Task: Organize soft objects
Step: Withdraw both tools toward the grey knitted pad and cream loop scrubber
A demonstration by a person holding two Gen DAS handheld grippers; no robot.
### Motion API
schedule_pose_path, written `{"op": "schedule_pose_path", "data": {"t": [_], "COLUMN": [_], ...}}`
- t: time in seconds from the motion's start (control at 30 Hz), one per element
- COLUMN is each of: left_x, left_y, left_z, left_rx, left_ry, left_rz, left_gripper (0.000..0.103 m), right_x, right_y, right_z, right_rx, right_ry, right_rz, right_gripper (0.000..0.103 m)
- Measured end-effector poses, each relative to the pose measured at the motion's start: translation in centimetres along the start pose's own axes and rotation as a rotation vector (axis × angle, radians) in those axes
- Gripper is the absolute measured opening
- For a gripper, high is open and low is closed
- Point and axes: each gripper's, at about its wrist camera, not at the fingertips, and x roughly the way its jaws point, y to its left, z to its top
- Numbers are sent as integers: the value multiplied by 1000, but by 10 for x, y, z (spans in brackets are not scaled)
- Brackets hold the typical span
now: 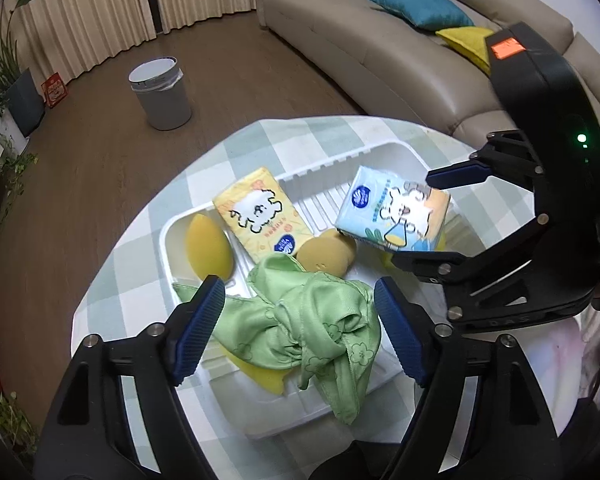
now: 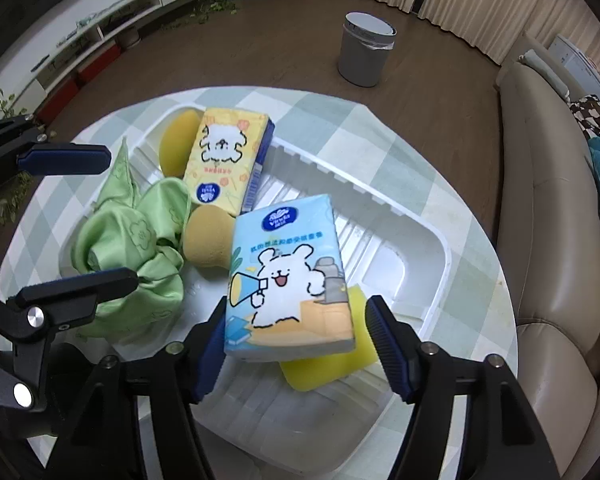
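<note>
A white tray (image 1: 340, 156) (image 2: 440, 240) on the round table holds the soft items. A crumpled green cloth (image 1: 308, 320) (image 2: 128, 240) lies at its near left end, between the fingers of my left gripper (image 1: 300, 332) (image 2: 84, 222), which stands open around it. The blue tissue pack (image 1: 392, 212) (image 2: 288, 276) rests tilted on a yellow sponge (image 2: 320, 368). My right gripper (image 2: 298, 346) (image 1: 440, 216) is open, with a gap at its right pad. A yellow tissue pack (image 1: 256, 216) (image 2: 224, 156), an oval yellow sponge (image 1: 208, 248) (image 2: 176, 140) and a tan sponge (image 1: 328, 256) (image 2: 208, 240) also lie in the tray.
The table wears a green-and-white checked cloth (image 1: 204, 184) (image 2: 380, 140). A grey bin (image 1: 160, 92) (image 2: 364, 52) stands on the wood floor beyond. A beige sofa (image 1: 380, 52) (image 2: 548, 208) with cushions runs along the right. Plants (image 1: 0, 80) and a low white shelf (image 2: 100, 28) line the left.
</note>
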Motion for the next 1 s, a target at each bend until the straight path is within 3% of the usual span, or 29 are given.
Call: {"op": "schedule_pose_path", "data": {"t": [0.2,0.43,0.63,0.77,1.0], "left_x": [-38,-77,-73,-60,-51], "left_y": [19,55,59,42,42], "left_z": [-9,-65,-145,-190,-223], "left_rx": [-23,-64,10,149,195], "left_ry": [-63,-118,-110,-84,-96], "left_rz": [-7,-39,-64,-32,-56], "left_gripper": [91,92,92,92,92], "right_x": [-30,-87,-138,-152,-143], "right_y": [-8,-38,-39,-17,54], "right_z": [-8,-47,-122,-181,-270], "right_rx": [12,130,221,265,296], "right_ry": [-60,-186,-344,-417,-477], "right_rz": [19,49,118,188,333], "right_gripper": [85,97,103,103,103]}}
